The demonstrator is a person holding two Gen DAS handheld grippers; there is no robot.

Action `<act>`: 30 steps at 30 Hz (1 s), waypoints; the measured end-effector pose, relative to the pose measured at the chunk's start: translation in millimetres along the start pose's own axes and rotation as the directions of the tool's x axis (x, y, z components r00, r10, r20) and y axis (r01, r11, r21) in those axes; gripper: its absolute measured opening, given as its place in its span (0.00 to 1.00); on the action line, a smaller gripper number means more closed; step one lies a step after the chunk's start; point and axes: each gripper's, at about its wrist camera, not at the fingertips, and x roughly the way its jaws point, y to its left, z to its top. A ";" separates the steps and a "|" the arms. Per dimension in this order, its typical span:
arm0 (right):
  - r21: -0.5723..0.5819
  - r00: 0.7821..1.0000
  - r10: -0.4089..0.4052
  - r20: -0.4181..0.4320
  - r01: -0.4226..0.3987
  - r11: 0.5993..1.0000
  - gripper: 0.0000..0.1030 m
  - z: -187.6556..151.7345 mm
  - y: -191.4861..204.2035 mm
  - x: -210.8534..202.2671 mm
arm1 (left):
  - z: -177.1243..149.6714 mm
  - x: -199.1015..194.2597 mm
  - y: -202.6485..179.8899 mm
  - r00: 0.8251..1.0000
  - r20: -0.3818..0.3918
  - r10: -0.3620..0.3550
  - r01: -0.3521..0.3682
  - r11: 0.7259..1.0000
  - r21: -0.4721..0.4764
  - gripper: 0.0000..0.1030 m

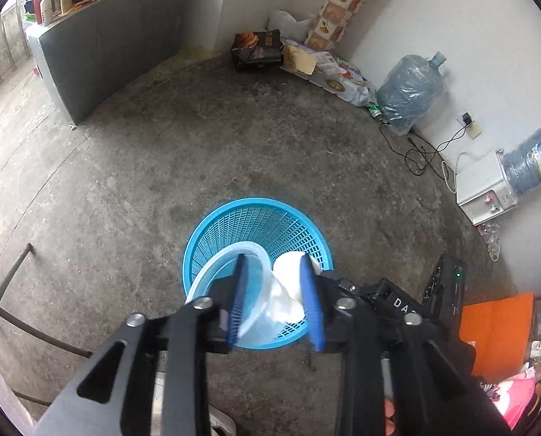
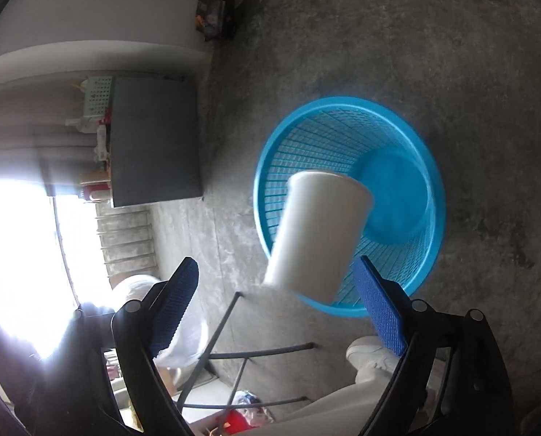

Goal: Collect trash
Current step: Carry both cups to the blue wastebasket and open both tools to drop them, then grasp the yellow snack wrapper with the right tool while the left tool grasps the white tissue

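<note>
A round blue mesh basket (image 1: 252, 204) (image 2: 343, 103) stands on the concrete floor under both grippers. My left gripper (image 1: 272, 258) hangs over it with its jaws part open. A clear plastic cup (image 1: 261, 312) lies loose between the fingers, its rim around the left finger, and the right pad does not touch it. A white paper cup (image 1: 288, 285) (image 2: 317, 236) is tilted in the air over the basket's mouth. It sits between the wide-open fingers of my right gripper (image 2: 276, 263), and neither blue pad presses on it.
A grey cabinet (image 1: 107, 47) stands at the left. Bags and boxes (image 1: 263, 51) fill the far corner, with water jugs (image 1: 408, 91), cables and a white appliance (image 1: 485, 189) along the right wall. A metal frame (image 2: 234, 356) and a person's white shoe (image 2: 372, 356) are close by.
</note>
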 end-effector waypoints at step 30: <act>-0.664 0.836 -0.115 0.536 0.503 0.553 0.92 -234.0 136.3 -139.6 | -198.4 -283.8 109.7 0.956 0.286 -0.065 0.065 0.998 0.009 0.93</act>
